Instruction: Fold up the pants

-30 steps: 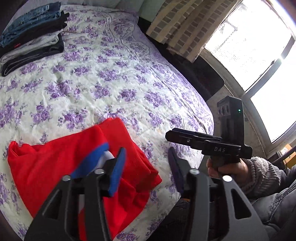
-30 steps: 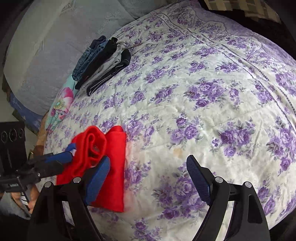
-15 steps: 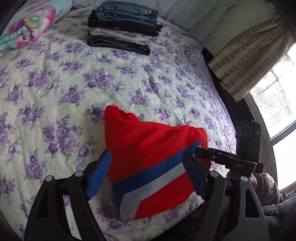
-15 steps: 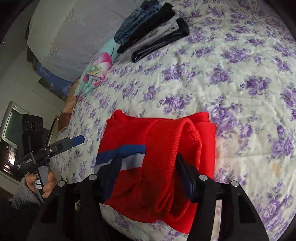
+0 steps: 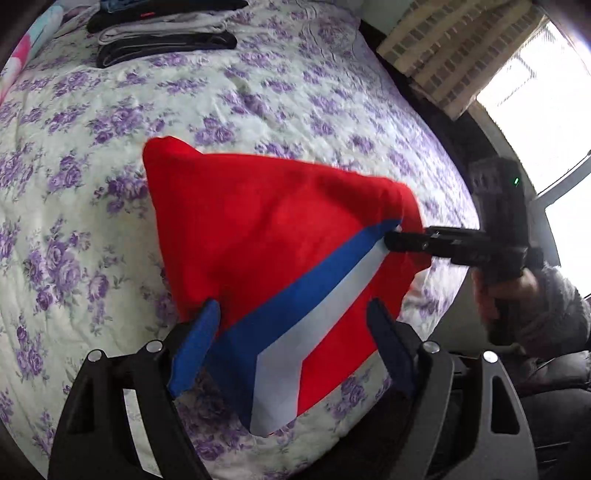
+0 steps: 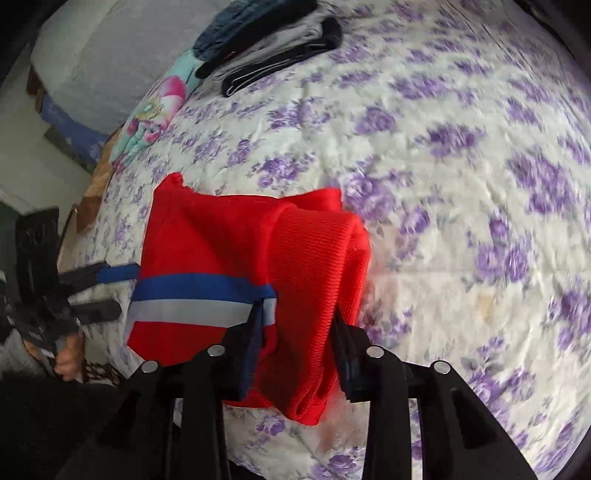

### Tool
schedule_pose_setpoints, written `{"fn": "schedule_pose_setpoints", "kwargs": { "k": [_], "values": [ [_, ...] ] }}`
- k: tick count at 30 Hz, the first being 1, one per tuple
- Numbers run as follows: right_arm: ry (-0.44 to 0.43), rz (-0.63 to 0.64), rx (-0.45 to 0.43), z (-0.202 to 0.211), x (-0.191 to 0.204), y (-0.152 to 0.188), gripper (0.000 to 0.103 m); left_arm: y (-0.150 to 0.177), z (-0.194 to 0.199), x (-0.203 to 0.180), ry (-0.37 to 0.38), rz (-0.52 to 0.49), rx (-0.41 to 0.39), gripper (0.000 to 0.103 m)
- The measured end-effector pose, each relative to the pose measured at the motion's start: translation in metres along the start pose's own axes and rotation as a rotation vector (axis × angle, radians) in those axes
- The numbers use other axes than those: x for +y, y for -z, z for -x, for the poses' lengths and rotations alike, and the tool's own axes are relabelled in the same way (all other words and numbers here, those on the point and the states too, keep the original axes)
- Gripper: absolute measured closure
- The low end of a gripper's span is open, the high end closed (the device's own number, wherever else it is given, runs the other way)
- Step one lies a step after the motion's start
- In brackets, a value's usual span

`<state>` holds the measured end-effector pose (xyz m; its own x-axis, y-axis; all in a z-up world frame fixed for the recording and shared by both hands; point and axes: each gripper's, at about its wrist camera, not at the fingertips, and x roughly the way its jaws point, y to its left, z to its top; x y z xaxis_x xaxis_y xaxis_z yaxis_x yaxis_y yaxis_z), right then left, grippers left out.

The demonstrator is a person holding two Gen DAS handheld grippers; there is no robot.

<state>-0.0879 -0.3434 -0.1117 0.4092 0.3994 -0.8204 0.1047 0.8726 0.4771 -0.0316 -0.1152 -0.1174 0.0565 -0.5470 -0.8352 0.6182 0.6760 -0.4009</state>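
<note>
Both grippers came close to the red pants (image 6: 229,243): the right gripper (image 6: 295,332) now pinches the thick fold, the left gripper (image 5: 295,347) waits wide open.

Left gripper (image 5: 293,347) jaws spread; right gripper (image 6: 295,332) jaws clamped

Quick count: one pair of red pants (image 5: 258,229) with one blue and one white stripe, two grippers, left (image 5: 291,347) and right (image 6: 295,332), one stack of folded clothes (image 5: 162,35) at the far end, looks like four or five pieces, and one flowery pillow (image 6: 155,114) far left.
</note>
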Motion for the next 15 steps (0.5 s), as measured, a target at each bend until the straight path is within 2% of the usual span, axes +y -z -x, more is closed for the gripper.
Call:
{"fn": "schedule_pose_setpoints", "kwargs": {
  "k": [2, 4, 6, 8, 10, 11, 13, 15],
  "values": [
    [-0.049, -0.046, -0.041, 0.016, -0.002, -0.003, 0.059, 0.002, -0.01, -0.001, -0.043, -0.013, 0.032, 0.024],
    [-0.021, -0.008, -0.124, 0.039, 0.006, -0.009, 0.059, 0.004, -0.011, 0.0, -0.065, -0.004, 0.034, 0.024],
    [0.017, 0.053, -0.186, 0.055, 0.02, -0.018, 0.058, 0.005, 0.0, 0.002, -0.091, 0.003, -0.011, 0.024],
    [0.006, 0.141, -0.21, 0.058, 0.043, -0.029, 0.058, 0.004, 0.018, 0.002, -0.072, 0.004, -0.089, 0.024],
    [-0.058, 0.224, -0.176, 0.044, 0.072, -0.037, 0.059, 0.003, 0.028, -0.001, -0.017, -0.006, -0.139, 0.024],
    [-0.092, 0.255, -0.154, 0.033, 0.086, -0.04, 0.059, 0.003, 0.028, -0.003, 0.001, -0.017, -0.139, 0.024],
    [-0.133, 0.3, -0.097, 0.005, 0.11, -0.045, 0.059, 0.002, 0.016, -0.009, 0.027, -0.041, -0.093, 0.024],
    [-0.117, 0.308, -0.04, -0.027, 0.116, -0.049, 0.061, 0.004, -0.01, -0.008, 0.021, -0.042, -0.001, 0.024]
  ]
}}
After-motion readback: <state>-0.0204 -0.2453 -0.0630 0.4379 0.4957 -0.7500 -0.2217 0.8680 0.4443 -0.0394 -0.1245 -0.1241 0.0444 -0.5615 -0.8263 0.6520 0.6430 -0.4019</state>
